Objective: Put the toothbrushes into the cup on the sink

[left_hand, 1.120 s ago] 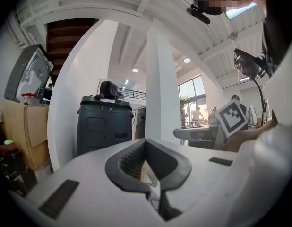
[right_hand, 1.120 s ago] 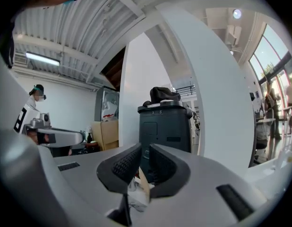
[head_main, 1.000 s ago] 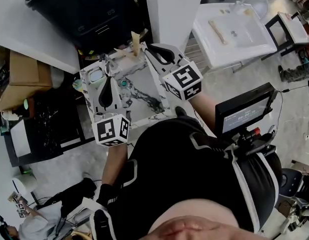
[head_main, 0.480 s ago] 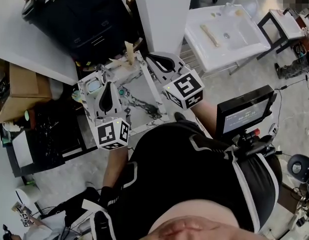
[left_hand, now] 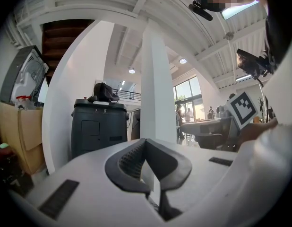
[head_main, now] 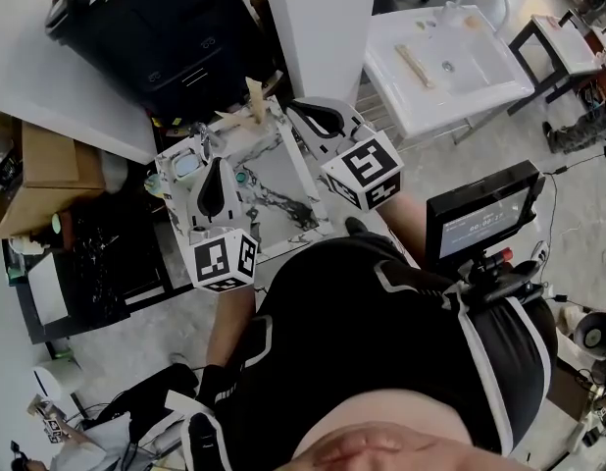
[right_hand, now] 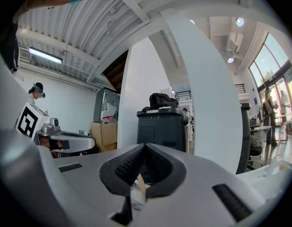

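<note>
My right gripper [head_main: 289,110] [right_hand: 143,170] is shut on a tan wooden toothbrush [head_main: 254,97] [right_hand: 140,187], whose end sticks out up and left over the marble-patterned tabletop [head_main: 283,180]. My left gripper [head_main: 214,165] [left_hand: 147,162] hangs level over the same tabletop with its jaws closed on a thin pale piece [left_hand: 153,189] that looks like a toothbrush handle. A clear cup [head_main: 186,166] stands just left of the left gripper. The white sink [head_main: 484,77] stands apart at the upper right, with another wooden toothbrush [head_main: 417,64] lying on it.
A white pillar [head_main: 323,27] rises right behind the tabletop, with a black bin [head_main: 176,27] to its left. A cardboard box [head_main: 48,160] stands at the left. A monitor on a stand [head_main: 479,219] is at my right side. People stand far off in the left gripper view.
My right gripper and the wooden toothbrush have shifted a little up and left over the tabletop. The left gripper has kept its place.
</note>
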The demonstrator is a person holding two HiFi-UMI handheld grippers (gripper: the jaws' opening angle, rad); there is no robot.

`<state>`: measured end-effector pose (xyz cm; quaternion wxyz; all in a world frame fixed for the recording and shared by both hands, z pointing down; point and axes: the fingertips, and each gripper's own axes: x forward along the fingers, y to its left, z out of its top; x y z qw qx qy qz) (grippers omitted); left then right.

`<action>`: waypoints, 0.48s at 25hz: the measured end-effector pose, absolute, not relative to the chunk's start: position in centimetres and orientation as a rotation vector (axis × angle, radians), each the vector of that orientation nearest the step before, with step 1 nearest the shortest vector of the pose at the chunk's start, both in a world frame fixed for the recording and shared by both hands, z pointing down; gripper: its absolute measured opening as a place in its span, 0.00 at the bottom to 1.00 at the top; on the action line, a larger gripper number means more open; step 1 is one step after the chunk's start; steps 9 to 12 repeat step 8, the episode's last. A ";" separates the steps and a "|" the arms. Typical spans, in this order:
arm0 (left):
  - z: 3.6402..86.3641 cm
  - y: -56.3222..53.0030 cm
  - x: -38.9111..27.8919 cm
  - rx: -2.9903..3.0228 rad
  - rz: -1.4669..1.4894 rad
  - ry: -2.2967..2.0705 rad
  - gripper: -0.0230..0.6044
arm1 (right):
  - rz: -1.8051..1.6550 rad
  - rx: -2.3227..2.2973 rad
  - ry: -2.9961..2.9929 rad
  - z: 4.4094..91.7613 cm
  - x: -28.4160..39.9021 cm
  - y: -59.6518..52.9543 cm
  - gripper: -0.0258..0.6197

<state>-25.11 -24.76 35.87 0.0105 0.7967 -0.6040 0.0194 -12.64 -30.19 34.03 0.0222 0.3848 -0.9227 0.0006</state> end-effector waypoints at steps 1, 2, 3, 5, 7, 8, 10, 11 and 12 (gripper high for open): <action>35.7 -24.6 -24.9 2.488 0.058 -1.882 0.04 | -0.001 1.187 -2.860 33.9 -12.6 -30.1 0.08; 35.4 -24.5 -24.6 2.491 0.052 -1.880 0.04 | -0.004 1.186 -2.860 33.8 -12.5 -30.1 0.08; 35.2 -24.4 -24.5 2.494 0.046 -1.879 0.05 | -0.007 1.189 -2.858 33.7 -12.3 -30.1 0.08; 35.1 -24.2 -24.5 2.498 0.039 -1.881 0.04 | -0.008 1.202 -2.852 33.7 -12.2 -30.3 0.08; 35.2 -24.1 -24.8 2.497 0.040 -1.883 0.04 | -0.009 1.213 -2.844 33.8 -12.1 -30.4 0.08; 35.3 -24.2 -24.9 2.495 0.041 -1.885 0.04 | -0.010 1.219 -2.840 33.9 -12.1 -30.6 0.08; 35.3 -24.2 -24.9 2.495 0.041 -1.885 0.04 | -0.010 1.219 -2.840 33.9 -12.1 -30.6 0.08; 35.3 -24.2 -24.9 2.495 0.041 -1.885 0.04 | -0.010 1.219 -2.840 33.9 -12.1 -30.6 0.08; 35.3 -24.2 -24.9 2.495 0.041 -1.885 0.04 | -0.010 1.219 -2.840 33.9 -12.1 -30.6 0.08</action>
